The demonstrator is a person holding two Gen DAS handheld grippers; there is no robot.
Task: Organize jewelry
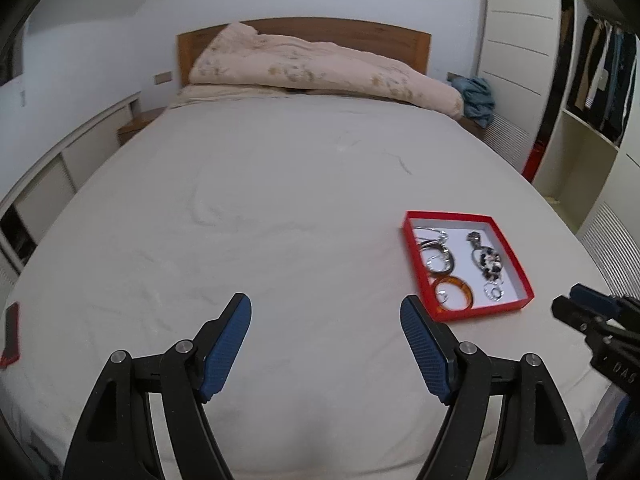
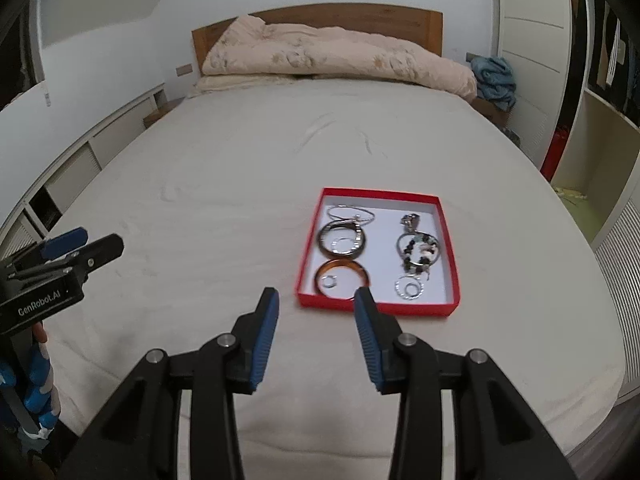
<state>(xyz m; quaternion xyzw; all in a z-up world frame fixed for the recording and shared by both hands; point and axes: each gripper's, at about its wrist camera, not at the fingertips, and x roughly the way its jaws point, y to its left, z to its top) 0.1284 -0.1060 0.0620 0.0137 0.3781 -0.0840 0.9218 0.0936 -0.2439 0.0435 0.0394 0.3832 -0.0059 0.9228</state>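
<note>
Bottom of both views: two grippers over the bed, blue pads facing each other, nothing in either one.
Left gripper (image 1: 326, 308): jaws spread wide, totally empty, just bare sheet between the pads.
Right gripper (image 2: 316, 300): jaws apart but narrower than the left, also empty. Its right fingertip (image 2: 362, 300) overlaps the near edge of the box in the picture; can't tell if it's touching.
Red box (image 2: 310, 240): shallow tray with a white floor, sits on the bed (image 2: 240, 160) straight ahead of the right gripper's fingers, centre-right of its view. In the left wrist view it's off to the right of the fingers, just past the right pad.
Amber bangle (image 2: 342, 270): one, near-left corner of the box, with one small silver ring (image 2: 330, 281) lying inside it.
Dark bangle (image 2: 342, 238): one, behind the amber one, touching it, thin silver hoops tangled around and inside it, count unclear.
Beaded piece (image 2: 418, 250): one, dark and pale beads on a ring, right half of the box.
Small silver hoops (image 2: 410, 289): looks like a pair, near-right corner.
Red thing (image 1: 11, 334): one, flat, far left edge of the left wrist view, on the bed.
Duvet (image 2: 336, 58): one, bunched up against the headboard at the top.
</note>
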